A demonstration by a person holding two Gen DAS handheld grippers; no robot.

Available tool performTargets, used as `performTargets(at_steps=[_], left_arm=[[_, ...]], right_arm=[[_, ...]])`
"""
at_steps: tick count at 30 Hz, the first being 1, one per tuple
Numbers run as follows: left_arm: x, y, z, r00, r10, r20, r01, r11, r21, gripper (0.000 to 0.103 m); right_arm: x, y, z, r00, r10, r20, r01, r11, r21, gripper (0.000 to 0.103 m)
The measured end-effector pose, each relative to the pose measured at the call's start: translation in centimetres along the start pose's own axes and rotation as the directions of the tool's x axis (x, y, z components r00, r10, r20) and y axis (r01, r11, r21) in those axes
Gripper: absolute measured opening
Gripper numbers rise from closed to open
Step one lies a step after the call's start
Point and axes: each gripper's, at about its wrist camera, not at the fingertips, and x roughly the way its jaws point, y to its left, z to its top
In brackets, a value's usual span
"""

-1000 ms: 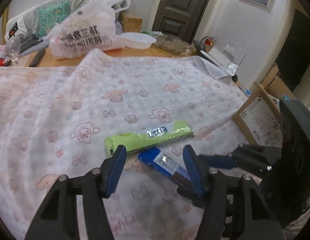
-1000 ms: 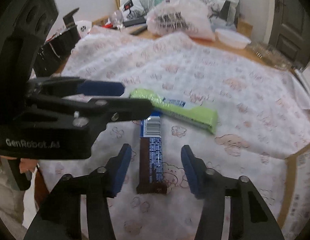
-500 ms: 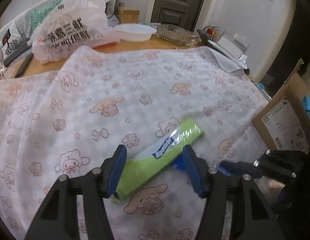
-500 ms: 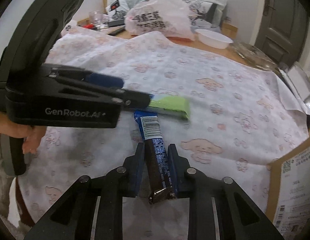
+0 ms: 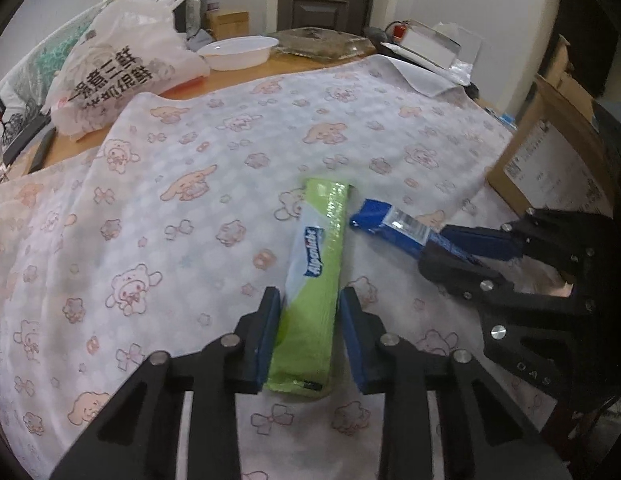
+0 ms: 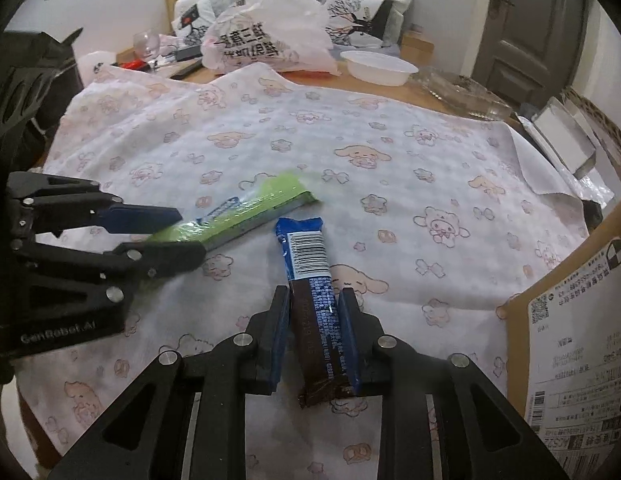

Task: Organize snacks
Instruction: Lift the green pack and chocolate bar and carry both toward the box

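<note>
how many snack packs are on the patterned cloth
2: the green pack lies between the closing left gripper fingers; the blue pack, beside it, is clamped in the right gripper. The white bag could hide more.

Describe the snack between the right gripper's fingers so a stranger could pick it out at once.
Start at the table's cartoon-print cloth. Near its front edge two long snack packs lie side by side. Of these, the right gripper is shut on the blue bar, the darker, narrower one with a white barcode panel, right of the green pack.
</note>
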Motion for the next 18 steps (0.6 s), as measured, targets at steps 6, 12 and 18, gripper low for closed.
performTargets(at_steps=[6, 12, 18], left_arm=[[0.9, -0.9, 0.9, 0.999, 0.047, 0.015, -0.047, 0.999, 0.001, 0.03], [1.7, -1.4, 1.9, 0.995, 0.087, 0.041, -0.087, 0.996, -0.005, 0.027], [1.0, -1.3, 1.2, 0.995, 0.091, 0.04, -0.09, 0.995, -0.033, 0.025]], right_arm=[[0.0, 0.2, -0.1, 1.0, 0.03, 0.005, -0.03, 0.999, -0.01, 0.021], [0.1, 0.4, -0.1, 1.0, 0.019, 0.02, -0.019, 1.0, -0.017, 0.014], [-0.9, 0.5, -0.2, 0.999, 0.025, 0.043, -0.024, 1.0, -0.003, 0.014]])
